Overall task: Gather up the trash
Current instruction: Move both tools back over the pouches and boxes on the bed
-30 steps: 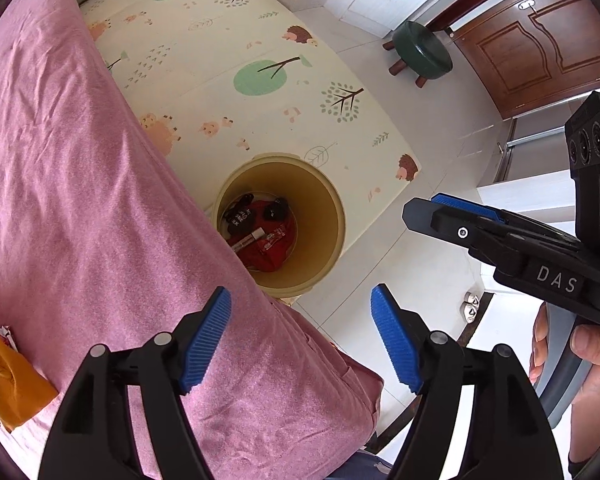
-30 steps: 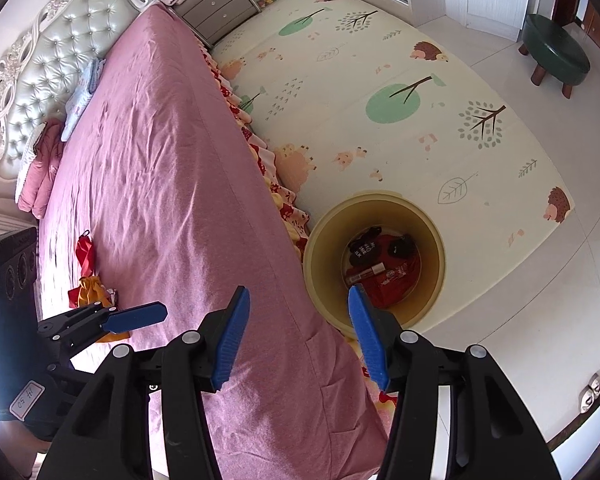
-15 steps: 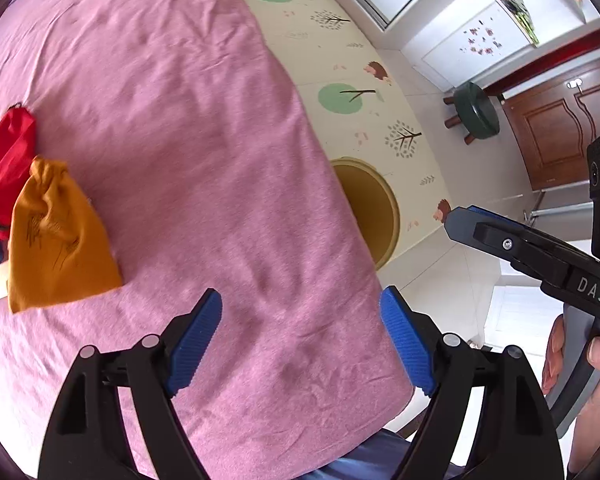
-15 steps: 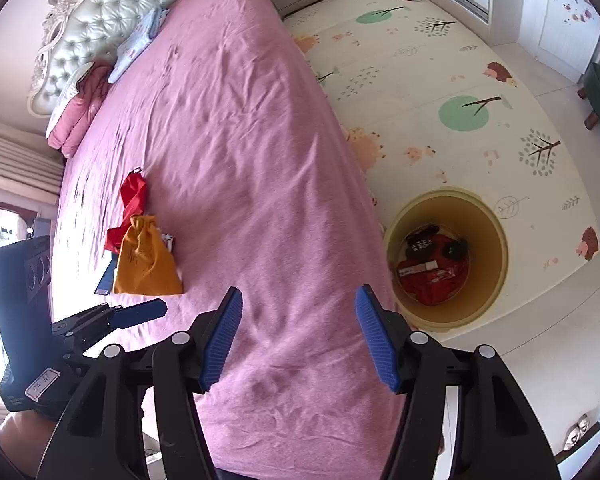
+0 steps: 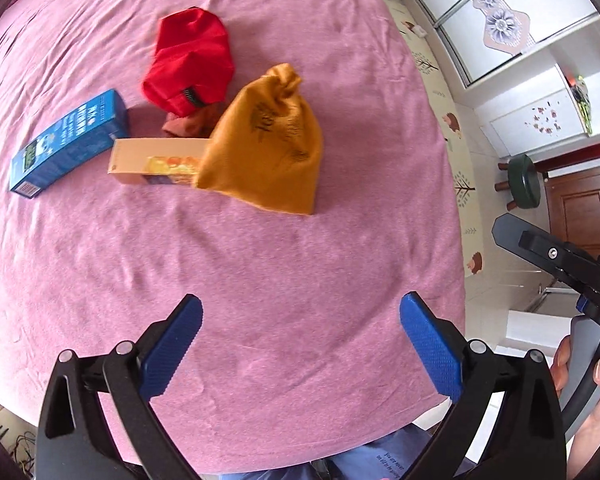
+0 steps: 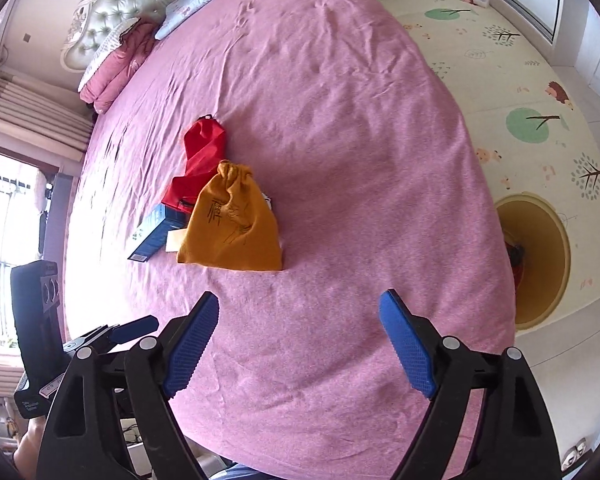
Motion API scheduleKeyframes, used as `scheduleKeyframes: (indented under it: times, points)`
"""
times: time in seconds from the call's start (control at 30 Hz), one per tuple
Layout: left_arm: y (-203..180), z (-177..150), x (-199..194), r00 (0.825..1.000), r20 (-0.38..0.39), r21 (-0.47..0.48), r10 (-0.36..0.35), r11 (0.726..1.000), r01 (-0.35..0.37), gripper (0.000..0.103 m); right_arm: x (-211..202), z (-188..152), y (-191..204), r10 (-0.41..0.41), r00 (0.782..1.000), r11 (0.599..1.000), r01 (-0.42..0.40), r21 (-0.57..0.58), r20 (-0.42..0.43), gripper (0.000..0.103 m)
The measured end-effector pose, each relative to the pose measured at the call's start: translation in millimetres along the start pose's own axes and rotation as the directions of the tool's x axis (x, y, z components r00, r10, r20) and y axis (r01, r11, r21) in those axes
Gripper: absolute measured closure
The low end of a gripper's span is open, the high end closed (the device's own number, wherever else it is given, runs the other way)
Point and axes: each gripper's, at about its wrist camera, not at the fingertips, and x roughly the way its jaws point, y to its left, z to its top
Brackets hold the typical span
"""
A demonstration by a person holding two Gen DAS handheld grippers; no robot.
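On the pink bed (image 5: 300, 272) lie an orange drawstring pouch (image 5: 266, 144), a red pouch (image 5: 190, 66), a blue carton (image 5: 70, 142) and a pale box (image 5: 156, 160) half under the orange pouch. My left gripper (image 5: 300, 316) hovers over the bedspread short of them, its jaws opening with nothing between them. The right gripper (image 6: 300, 312) is also over the bed, jaws opening and empty, with the orange pouch (image 6: 232, 224), red pouch (image 6: 200, 156) and blue carton (image 6: 152, 232) beyond it. The yellow bin (image 6: 540, 256) stands on the floor at the right, red trash showing inside.
A patterned play mat (image 6: 520, 92) covers the floor beside the bed. Pillows (image 6: 116, 64) and a tufted headboard (image 6: 112, 4) are at the far end. A green stool (image 5: 524, 180) stands near a wooden door. A person's hand (image 5: 592, 392) grips the right tool's handle.
Both grippers swung from above the yellow bin to over the bed, and their jaws widened. The pouches and boxes came into view ahead of the fingers; the bin slid off to the side.
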Motion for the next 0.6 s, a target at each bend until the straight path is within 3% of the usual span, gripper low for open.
scheduleKeyframes:
  times: [0.23,0.6]
  points:
    - [56.5,8.7,-8.4,1.0,0.013,-0.081,0.004,0.997,-0.003,0.004,38.1,16.7,44.6,-0.01,1.0,0.999,0.009,-0.041,-0.028,0.021]
    - [104.3,46.1,2.6,1.0,0.014,-0.121,-0.016,0.992,0.018,0.004,98.2,47.5,89.4,-0.014,0.995,0.999,0.008,-0.054,-0.099,0.022]
